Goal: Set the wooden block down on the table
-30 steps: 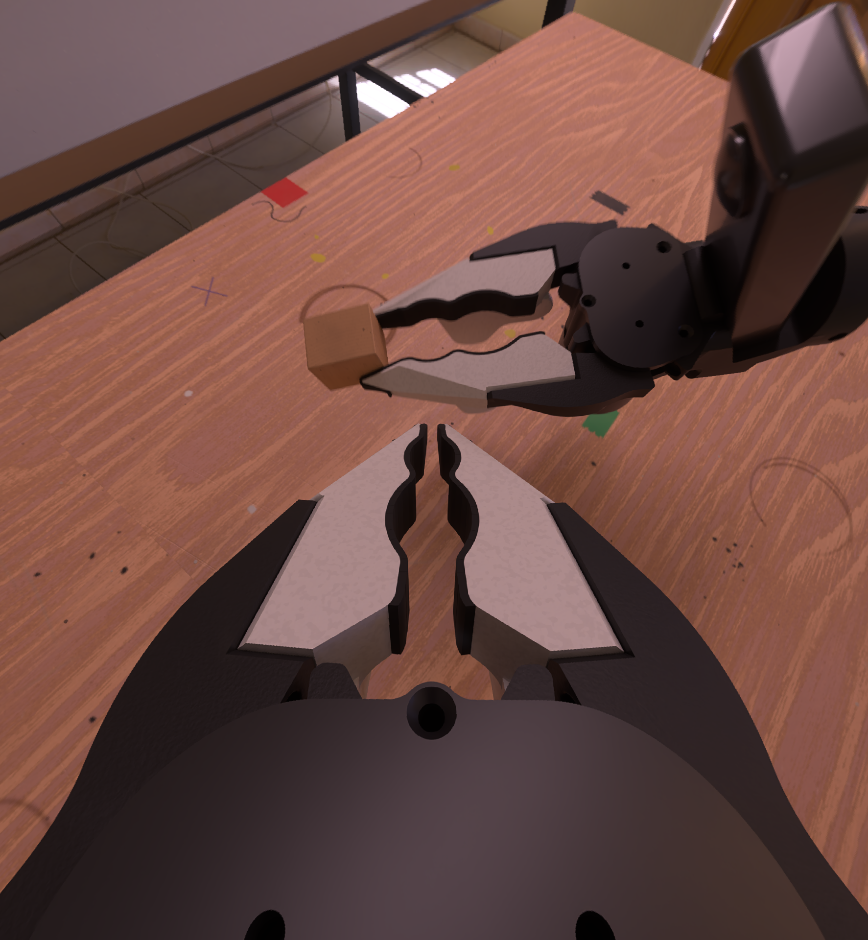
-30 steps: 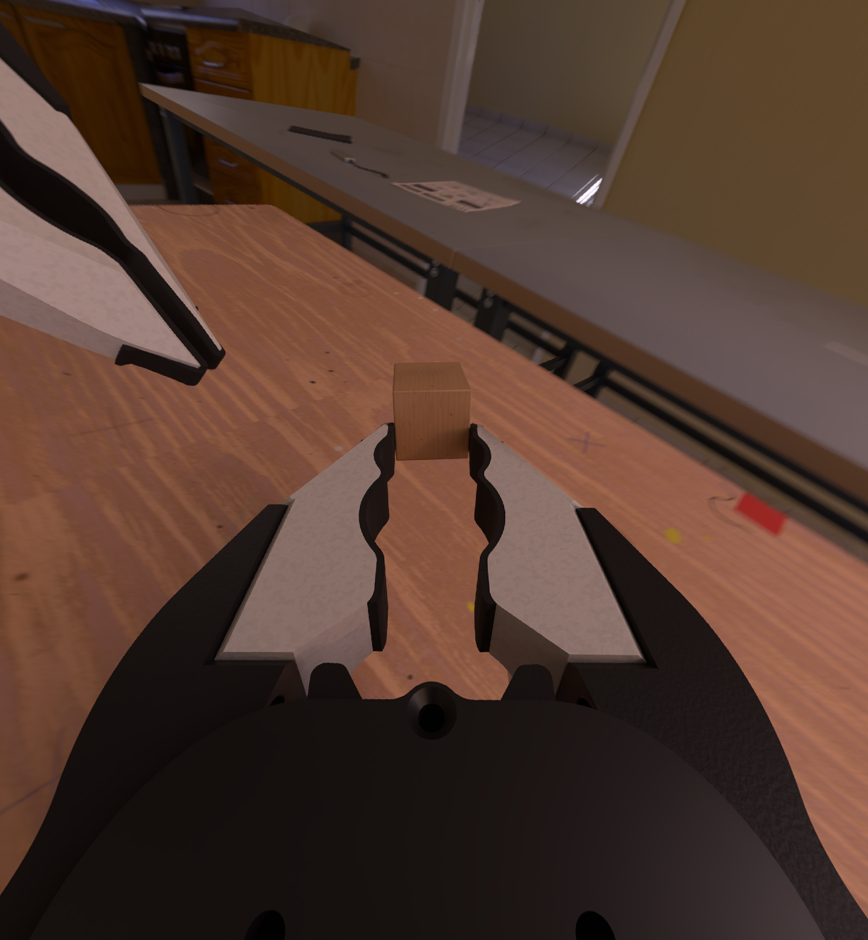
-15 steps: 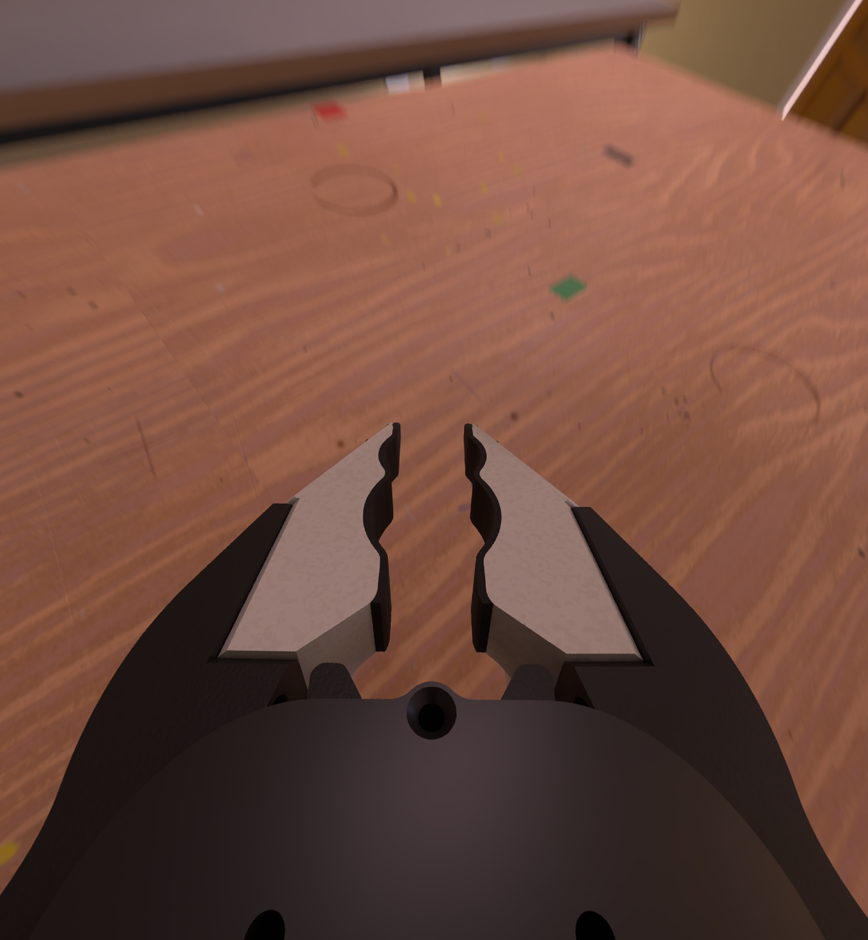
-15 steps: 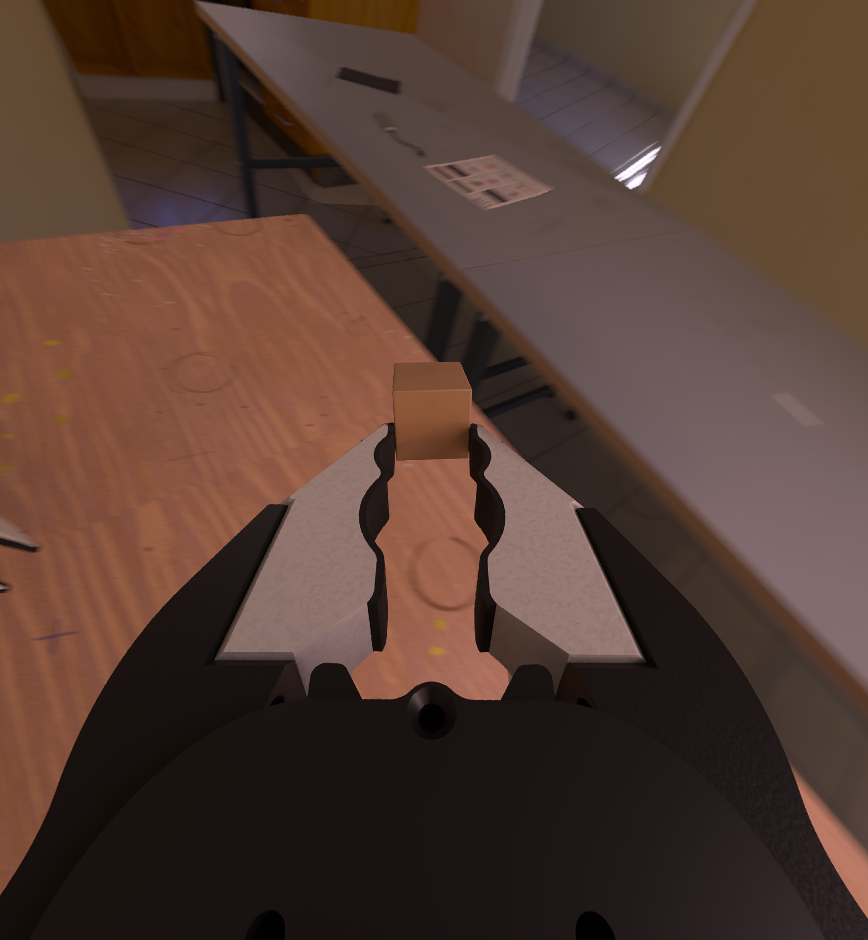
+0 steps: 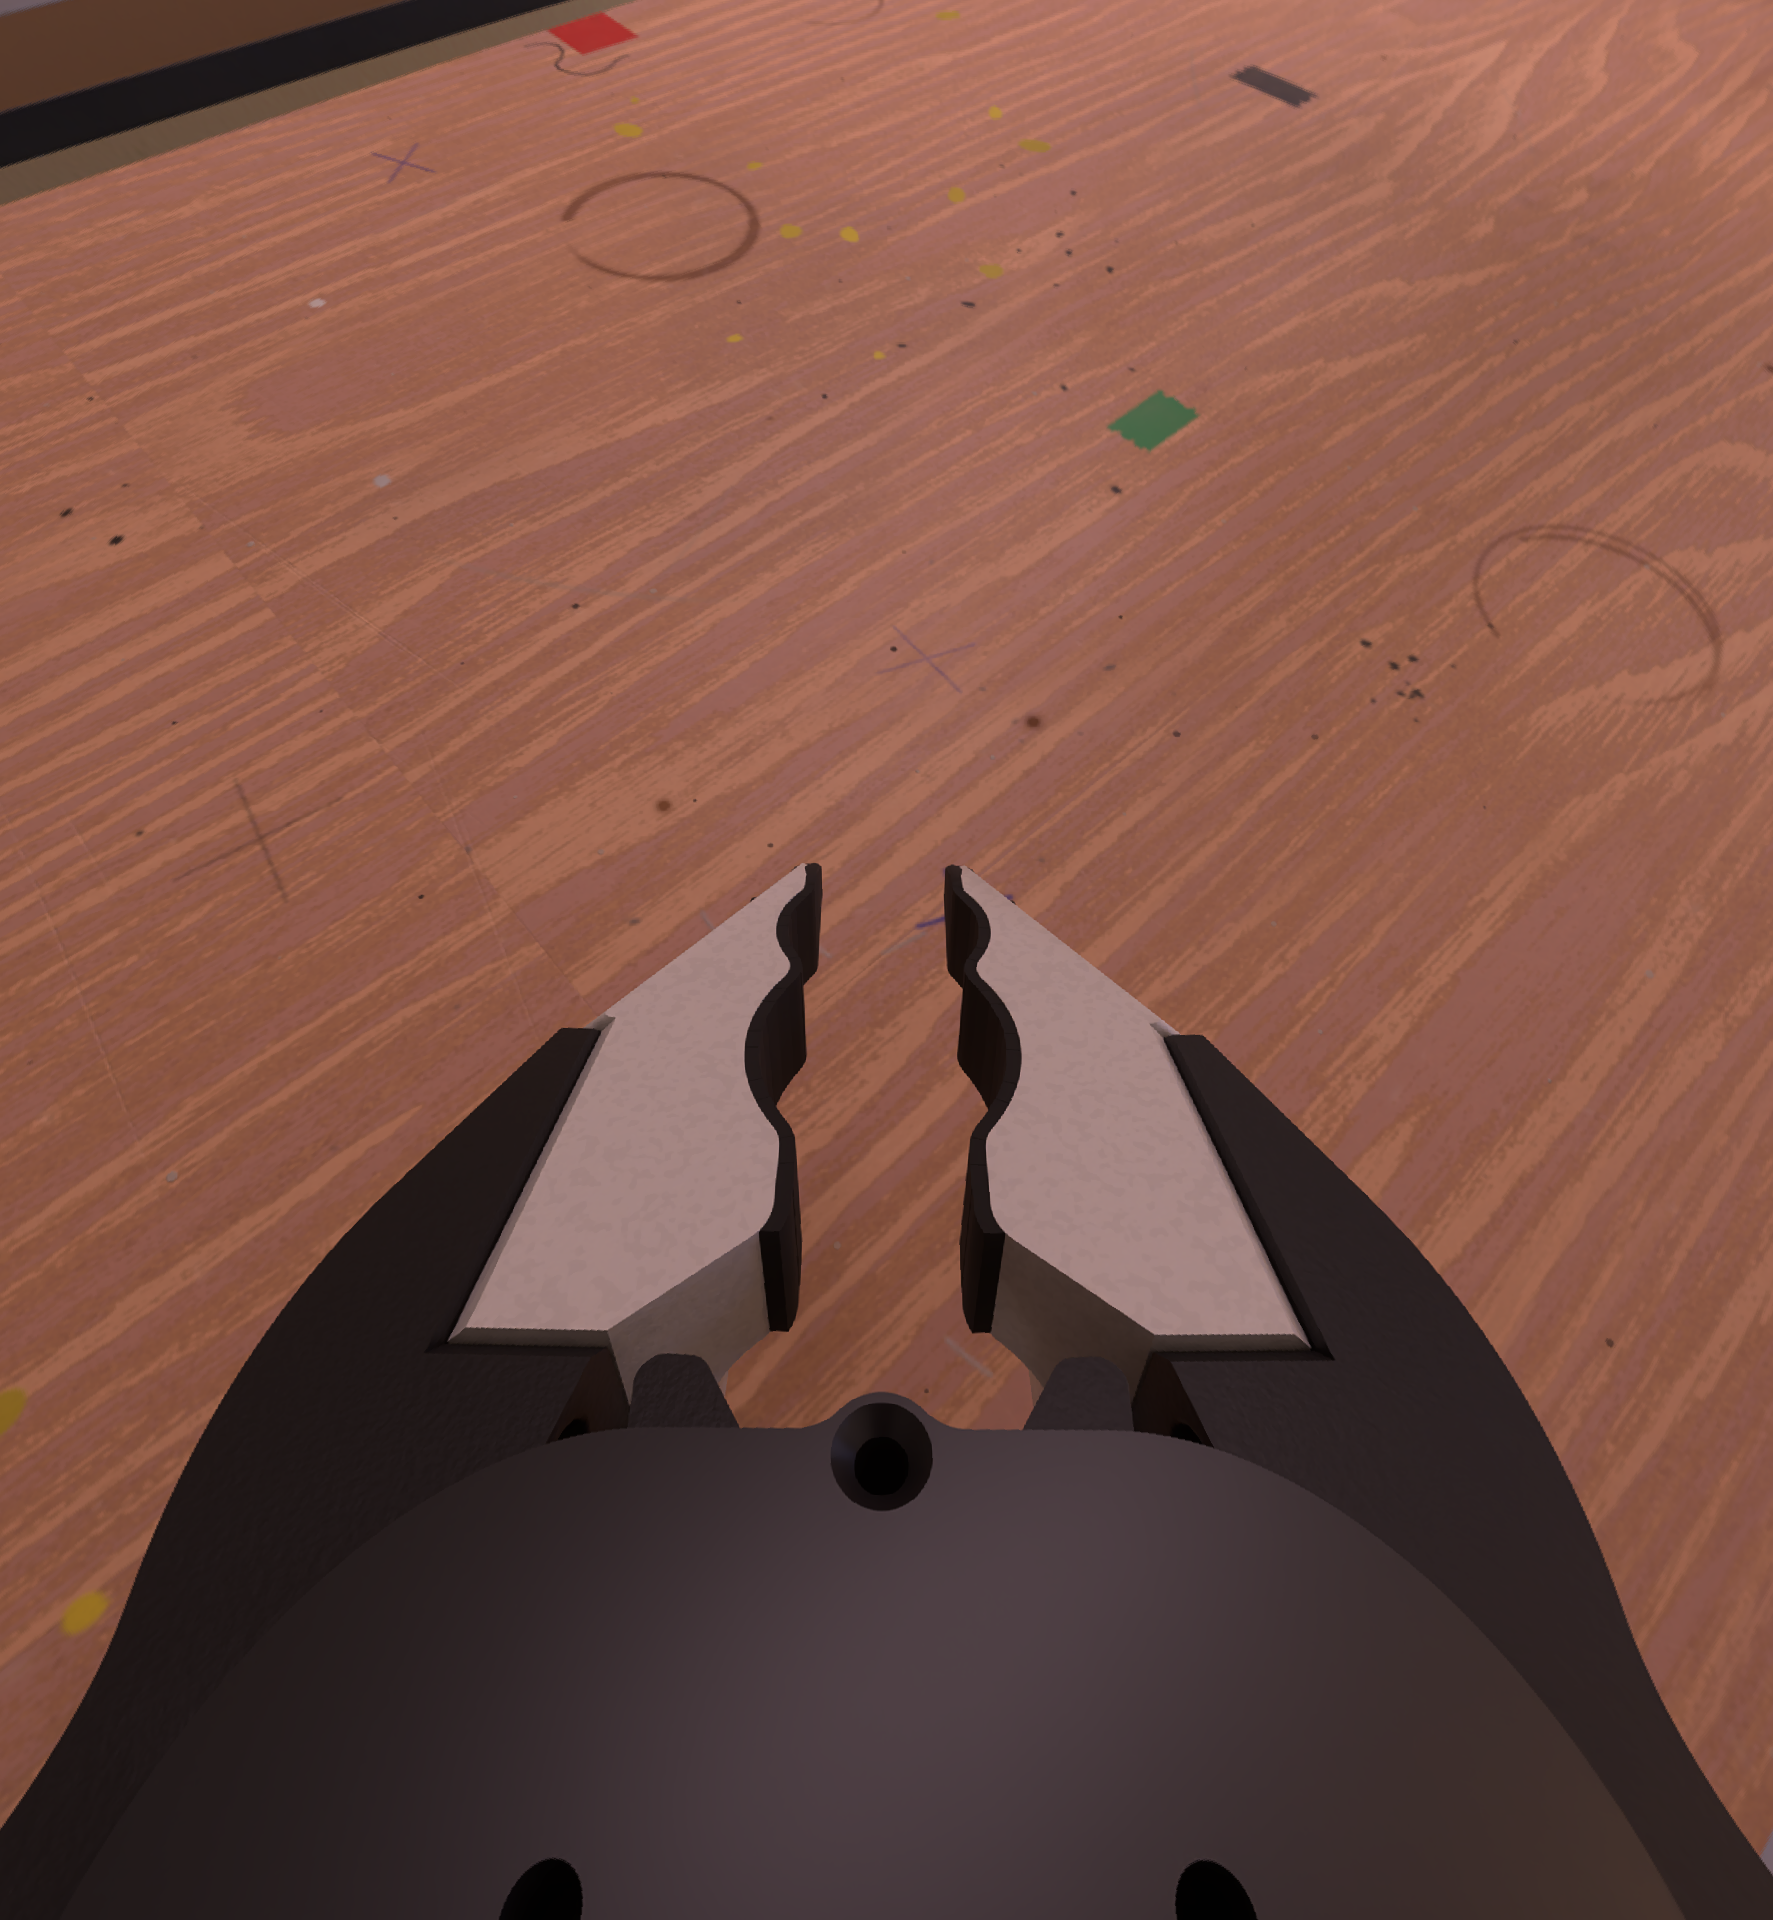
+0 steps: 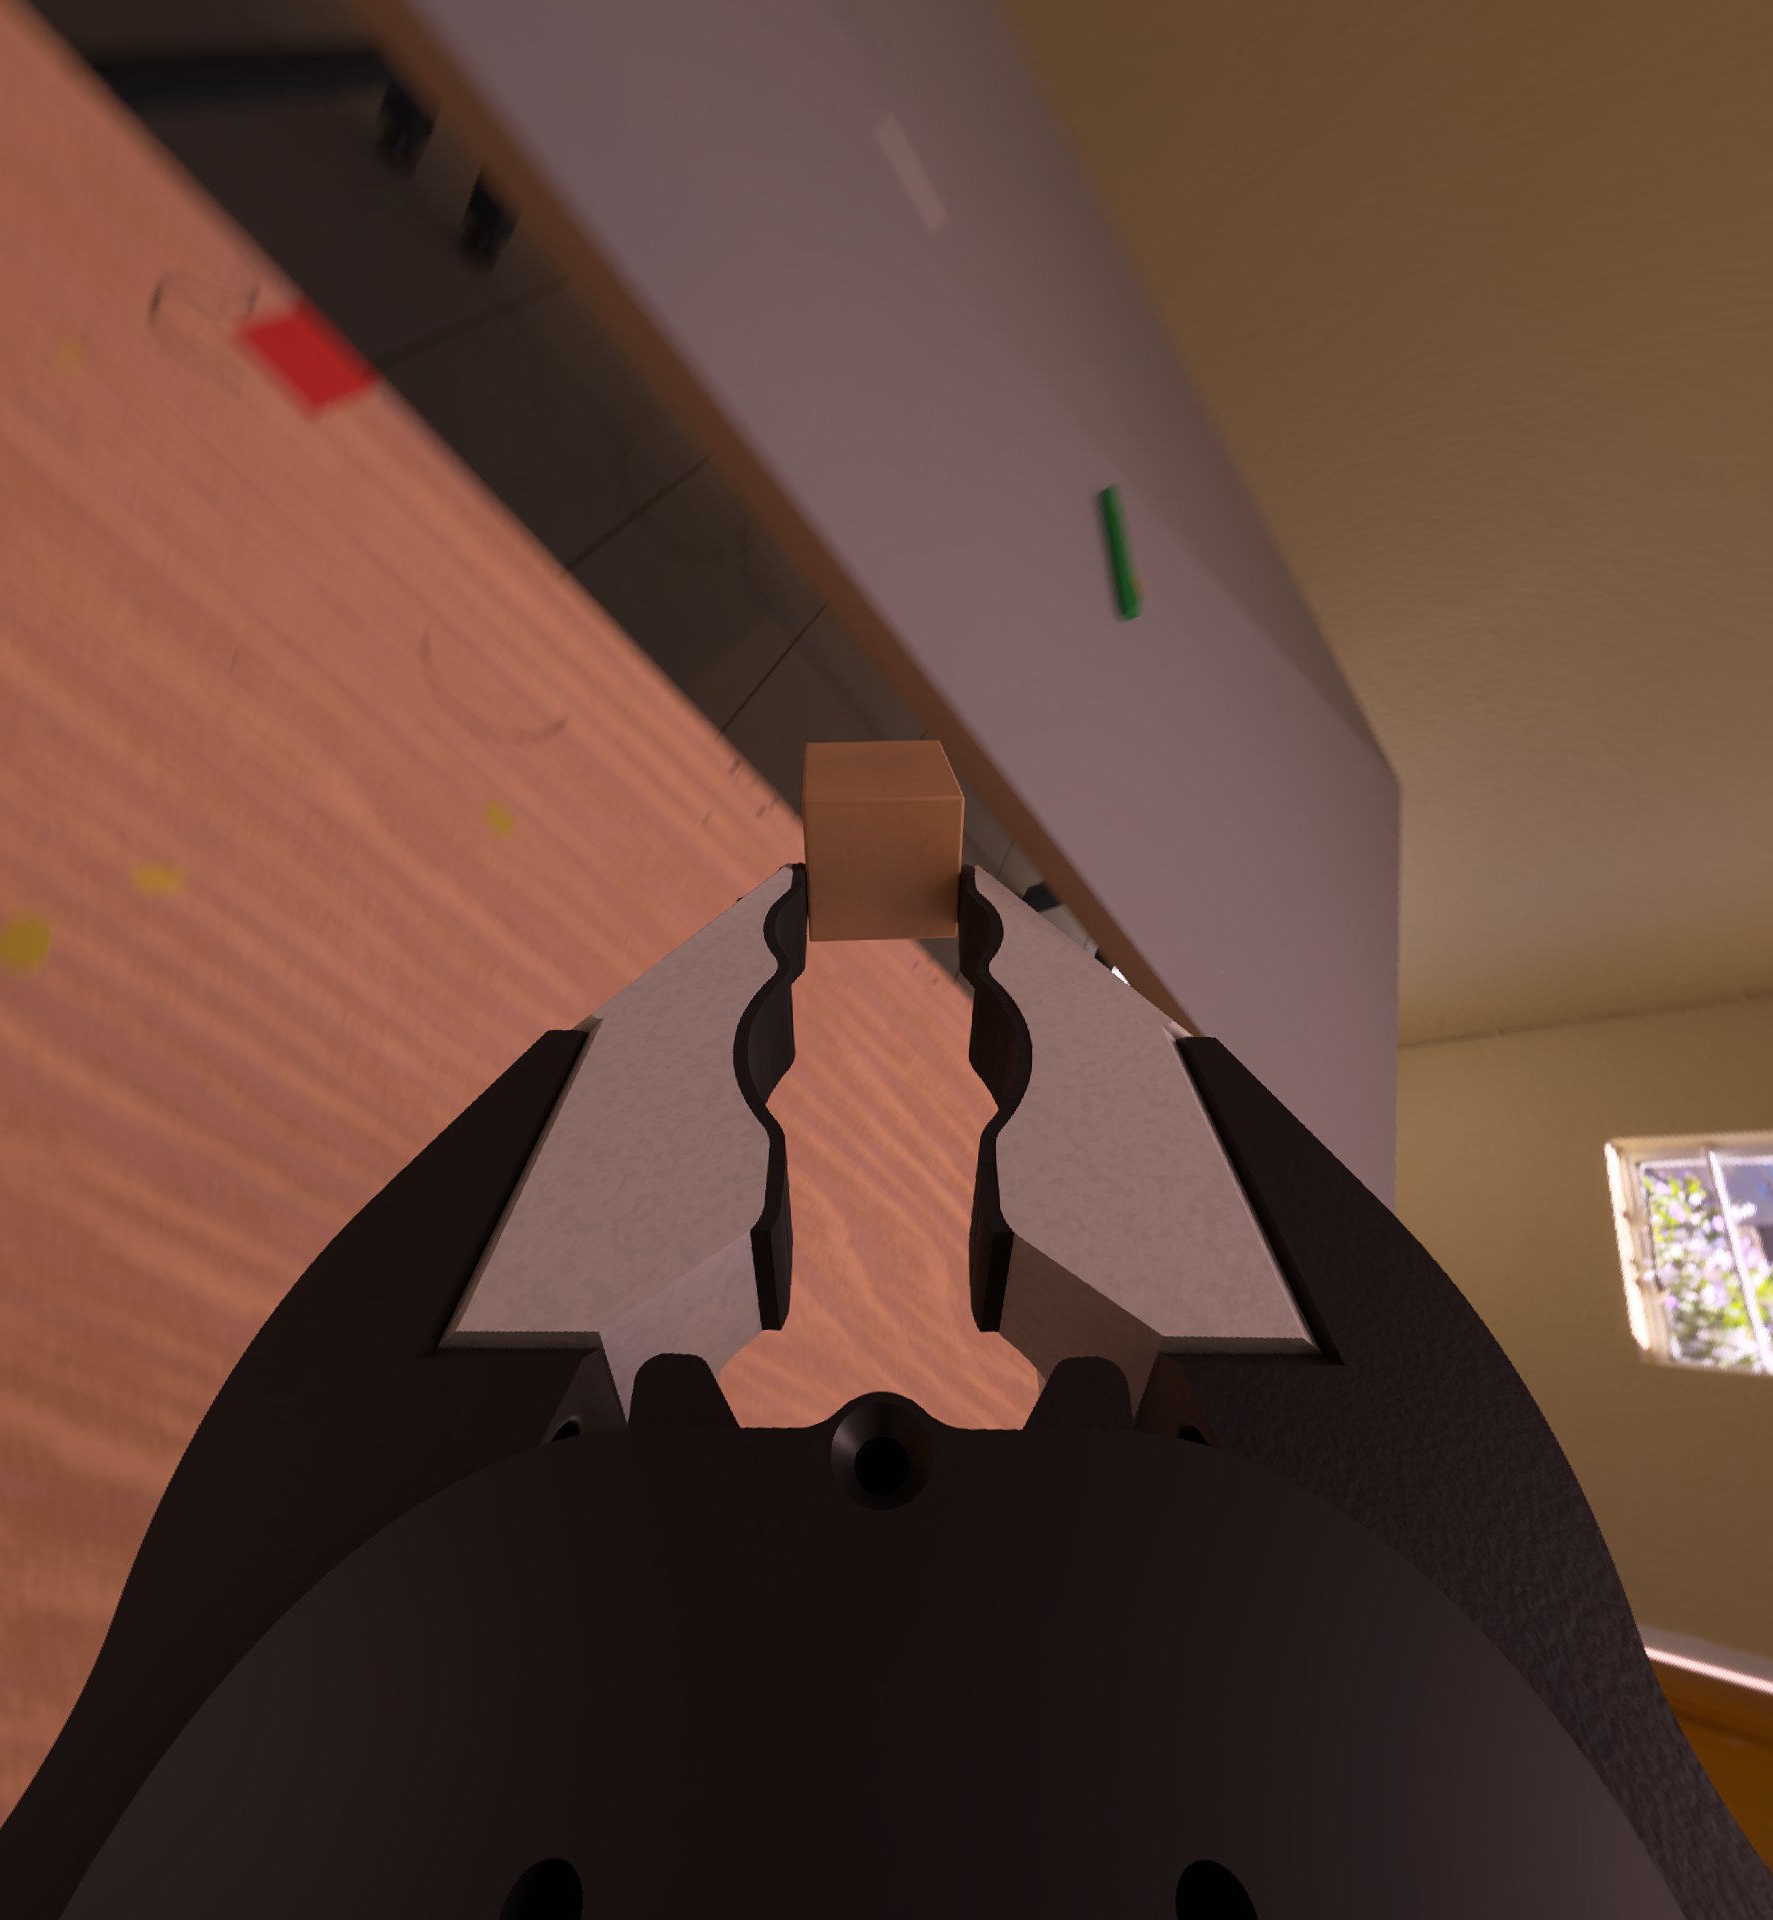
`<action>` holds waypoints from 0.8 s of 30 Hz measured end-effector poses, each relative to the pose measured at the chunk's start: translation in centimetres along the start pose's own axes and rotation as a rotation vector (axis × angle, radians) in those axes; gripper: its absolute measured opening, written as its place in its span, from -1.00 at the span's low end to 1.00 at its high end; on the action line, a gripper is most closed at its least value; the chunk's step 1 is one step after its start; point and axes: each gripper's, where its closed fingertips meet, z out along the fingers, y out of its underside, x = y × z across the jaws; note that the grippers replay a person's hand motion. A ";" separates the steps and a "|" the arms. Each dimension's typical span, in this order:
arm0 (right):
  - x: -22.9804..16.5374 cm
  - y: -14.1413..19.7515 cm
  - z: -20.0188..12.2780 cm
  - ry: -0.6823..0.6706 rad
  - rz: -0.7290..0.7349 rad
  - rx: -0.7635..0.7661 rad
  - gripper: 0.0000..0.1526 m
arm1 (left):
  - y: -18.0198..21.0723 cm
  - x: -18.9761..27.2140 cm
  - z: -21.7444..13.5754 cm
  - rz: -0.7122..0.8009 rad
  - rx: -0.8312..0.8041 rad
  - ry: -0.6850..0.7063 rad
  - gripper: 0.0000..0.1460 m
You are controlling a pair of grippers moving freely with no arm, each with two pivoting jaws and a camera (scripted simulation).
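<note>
Left wrist view
Left gripper (image 5: pixel 882 883): the jaws are held parted with a clear gap, and nothing is gripped between them; only bare wood is seen through the gap.
Table (image 5: pixel 446 644): a reddish wood-grain top is seen below and ahead of the fingers, flecked with yellow and black specks and faint pencilled crosses.
Green patch (image 5: pixel 1152 420): it is laid flat on the table, far and to the right of the fingertips.
Ring stain (image 5: pixel 660 225): a dark circle is marked on the wood, far and slightly left.
Red patch (image 5: pixel 592 32): it is placed at the far edge of the table, left of centre.
Dark strip (image 5: pixel 1274 85): it is set flat at the far right.

Right wrist view
Right gripper (image 6: pixel 882 894): the jaws are closed on the wooden block, which is pinched at the very fingertips.
Wooden block (image 6: pixel 880 840): a small tan cube is held off the table, seen over the table's edge, with most of its body projecting beyond the fingertips.
Table (image 6: pixel 238 675): it is seen tilted, on the left.
Grey bench (image 6: pixel 965 416): it is seen beyond the table, with a green stick (image 6: pixel 1121 553) laid on it.
Window (image 6: pixel 1734 1257): it is seen in the yellow wall at the right.
</note>
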 end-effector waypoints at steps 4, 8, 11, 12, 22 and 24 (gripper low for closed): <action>-4.5 2.9 0.9 -0.236 -0.101 -0.093 -0.62 | 0.3 0.4 0.3 0.027 -0.020 0.000 -0.68; -7.3 5.0 1.5 -0.527 -0.103 -0.261 -0.62 | 0.4 0.2 0.4 0.038 -0.026 -0.010 -0.69; -8.2 5.9 2.1 -0.654 -0.129 -0.380 -0.63 | 0.5 0.0 0.6 0.035 -0.036 -0.010 -0.69; -8.6 6.2 2.5 -0.679 -0.151 -0.421 -0.63 | 0.6 0.0 0.6 0.033 -0.041 -0.010 -0.69; -13.6 10.2 5.6 -0.782 -0.262 -0.537 -0.62 | 1.5 -0.3 0.9 0.031 -0.083 -0.007 -0.69; -13.3 9.8 5.3 -0.763 -0.288 -0.500 -0.56 | 1.6 -0.3 0.9 0.026 -0.088 -0.002 -0.69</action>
